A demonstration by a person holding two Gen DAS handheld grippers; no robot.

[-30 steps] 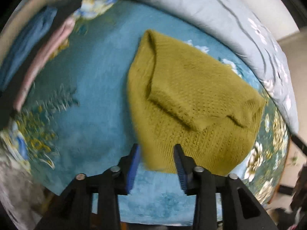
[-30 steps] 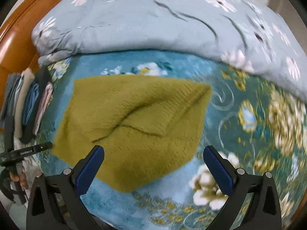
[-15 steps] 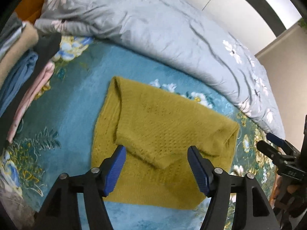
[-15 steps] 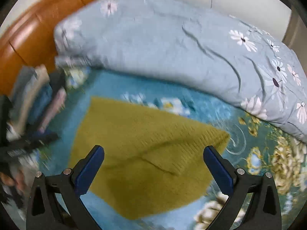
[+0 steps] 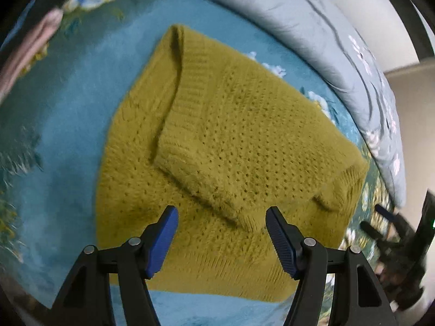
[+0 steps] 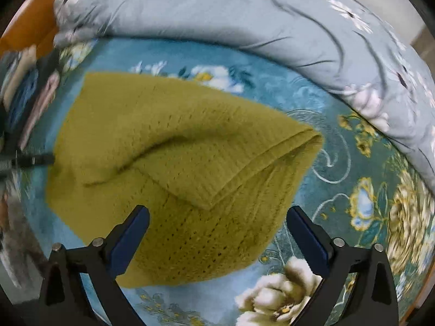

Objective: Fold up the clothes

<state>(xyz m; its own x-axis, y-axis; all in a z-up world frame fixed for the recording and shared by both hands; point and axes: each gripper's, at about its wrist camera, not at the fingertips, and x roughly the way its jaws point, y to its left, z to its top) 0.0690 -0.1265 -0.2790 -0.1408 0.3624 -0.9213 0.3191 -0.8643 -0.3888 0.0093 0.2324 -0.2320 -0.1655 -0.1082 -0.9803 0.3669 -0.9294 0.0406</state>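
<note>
My left claw (image 5: pixel 221 240) is spread and empty above the mustard knit sweater (image 5: pixel 231 146), which lies mid-frame on the teal floral bed (image 6: pixel 353 179), sleeves already folded in. My right claw (image 6: pixel 217 240), wide, is closing slightly on nothing. The final fold looks undone.

free: bare bedsheet (image 5: pixel 68 141) left of sweater (image 5: pixel 231 149) | blocked: rolled duvet (image 6: pixel 244 16) behind, clothes stack (image 6: pixel 32 89) far left

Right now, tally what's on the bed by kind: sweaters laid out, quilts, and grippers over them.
Mustard knit sweater: 1
Grey floral quilt: 1
Grippers: 2, left gripper and right gripper
Total: 4
</note>
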